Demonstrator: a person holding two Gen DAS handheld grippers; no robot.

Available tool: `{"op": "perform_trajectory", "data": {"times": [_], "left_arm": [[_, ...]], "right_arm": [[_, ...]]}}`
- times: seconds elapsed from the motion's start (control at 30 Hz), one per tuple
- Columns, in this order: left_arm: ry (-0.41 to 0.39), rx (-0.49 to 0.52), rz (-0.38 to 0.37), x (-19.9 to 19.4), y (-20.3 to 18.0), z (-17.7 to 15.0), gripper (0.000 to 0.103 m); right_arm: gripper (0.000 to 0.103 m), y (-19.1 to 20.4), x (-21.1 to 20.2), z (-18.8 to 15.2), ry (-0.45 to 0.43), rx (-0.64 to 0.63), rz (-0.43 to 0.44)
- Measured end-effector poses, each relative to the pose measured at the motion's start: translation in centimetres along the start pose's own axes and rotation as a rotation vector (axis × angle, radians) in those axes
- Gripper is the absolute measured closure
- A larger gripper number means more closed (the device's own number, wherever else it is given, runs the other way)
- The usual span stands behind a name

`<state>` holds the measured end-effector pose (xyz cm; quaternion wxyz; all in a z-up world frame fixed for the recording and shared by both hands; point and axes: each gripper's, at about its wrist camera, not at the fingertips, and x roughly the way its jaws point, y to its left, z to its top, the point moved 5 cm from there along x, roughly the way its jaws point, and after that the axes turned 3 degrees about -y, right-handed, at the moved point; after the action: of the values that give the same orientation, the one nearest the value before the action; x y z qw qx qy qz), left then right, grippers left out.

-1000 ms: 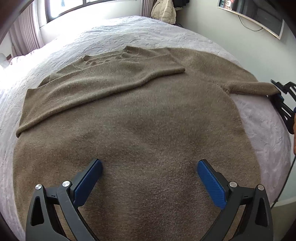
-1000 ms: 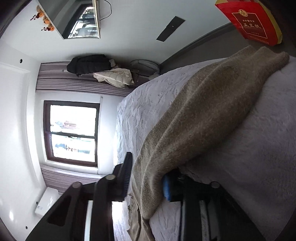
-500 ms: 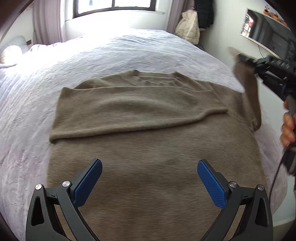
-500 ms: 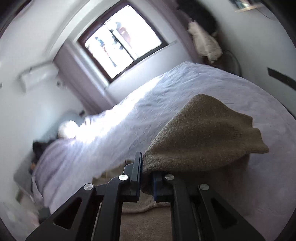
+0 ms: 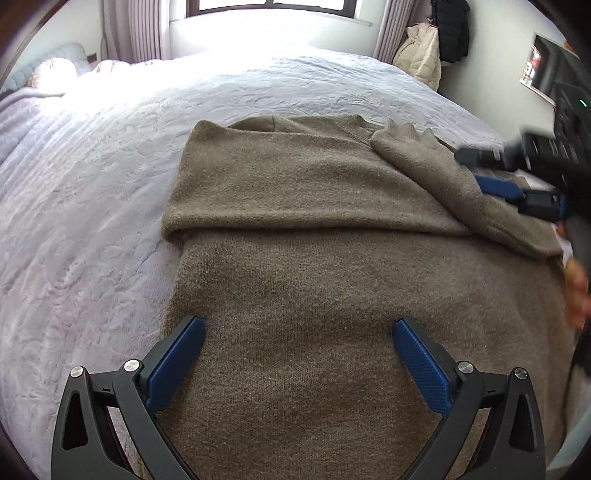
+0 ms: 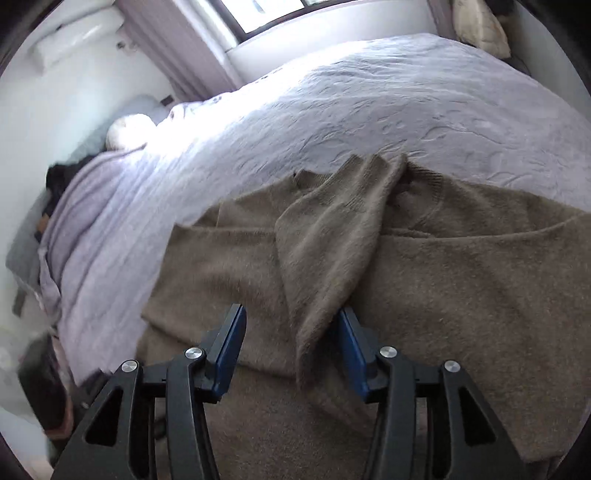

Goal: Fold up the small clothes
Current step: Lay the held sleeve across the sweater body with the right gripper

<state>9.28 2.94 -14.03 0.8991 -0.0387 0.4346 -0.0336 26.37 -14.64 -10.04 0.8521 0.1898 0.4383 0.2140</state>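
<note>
A brown knit sweater [image 5: 295,266] lies flat on the bed, its left sleeve [image 5: 280,192] folded across the chest. Its right sleeve [image 5: 443,173] now lies diagonally over the chest, cuff near the collar; it also shows in the right wrist view [image 6: 328,236]. My left gripper [image 5: 297,347] is open and empty, hovering over the lower body of the sweater. My right gripper [image 6: 291,332] is open, its jaws apart around the sleeve, which drapes against the right finger [image 6: 351,343]. It appears at the right edge of the left wrist view [image 5: 498,177].
The bed has a pale lilac textured cover [image 5: 92,192]. Pillows [image 6: 129,129] lie at its head on the left. A window with curtains [image 5: 273,3] is behind. Jackets [image 5: 421,55] hang at the back right. A wall TV [image 5: 550,74] is on the right.
My right gripper carried the right sleeve up and over onto the sweater's chest, then opened and let it go. The left wrist view shifted right across the sweater; the left gripper stayed open.
</note>
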Motion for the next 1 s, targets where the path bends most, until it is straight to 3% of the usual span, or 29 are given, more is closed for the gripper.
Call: {"op": "perform_trajectory", "data": {"times": [0.2, 0.23, 0.27, 0.3, 0.33, 0.47, 0.6, 0.7, 0.77, 0.9, 1.0], "left_arm": [[-0.005, -0.027, -0.047, -1.2, 0.8, -0.7, 0.0], [-0.006, -0.029, -0.048, -1.4, 1.0, -0.7, 0.0], [-0.007, -0.028, -0.046, -1.6, 1.4, -0.9, 0.0], [-0.007, -0.026, -0.044, -1.7, 1.5, -1.0, 0.0], [-0.007, -0.024, -0.05, -1.9, 1.8, -1.2, 0.0], [-0.024, -0.031, -0.025, -2.7, 2.4, -1.2, 0.0], [-0.013, -0.068, -0.012, -3.0, 3.5, -1.7, 0.0], [-0.007, -0.085, 0.009, -3.3, 4.5, -2.0, 0.0], [-0.012, -0.086, 0.021, -3.7, 5.2, -1.8, 0.0], [-0.055, -0.078, 0.037, -4.3, 6.1, 0.5, 0.0], [-0.105, -0.089, 0.033, -4.2, 6.3, 3.9, 0.0]], "right_arm": [[0.049, -4.0, 3.7, 2.2, -0.002, 0.296, 0.046], [0.057, -4.0, 4.0, 2.6, -0.025, 0.326, 0.063], [0.08, -3.7, 4.3, 3.0, -0.039, 0.337, 0.085], [0.093, -3.2, 4.4, 3.3, -0.046, 0.328, 0.099], [0.096, -1.8, 4.1, 3.7, -0.065, 0.272, 0.106], [0.096, 6.0, 4.5, 2.6, -0.04, -0.112, 0.099], [0.092, 12.8, 8.2, -2.3, 0.133, -0.434, 0.065], [0.09, 14.6, 10.4, -5.3, 0.234, -0.556, 0.001], [0.09, 14.6, 9.7, -5.5, 0.2, -0.523, -0.008], [0.088, 11.0, 4.5, -5.0, 0.107, -0.219, 0.115], [0.057, 5.6, -1.0, -5.6, 0.051, -0.034, 0.123]]}}
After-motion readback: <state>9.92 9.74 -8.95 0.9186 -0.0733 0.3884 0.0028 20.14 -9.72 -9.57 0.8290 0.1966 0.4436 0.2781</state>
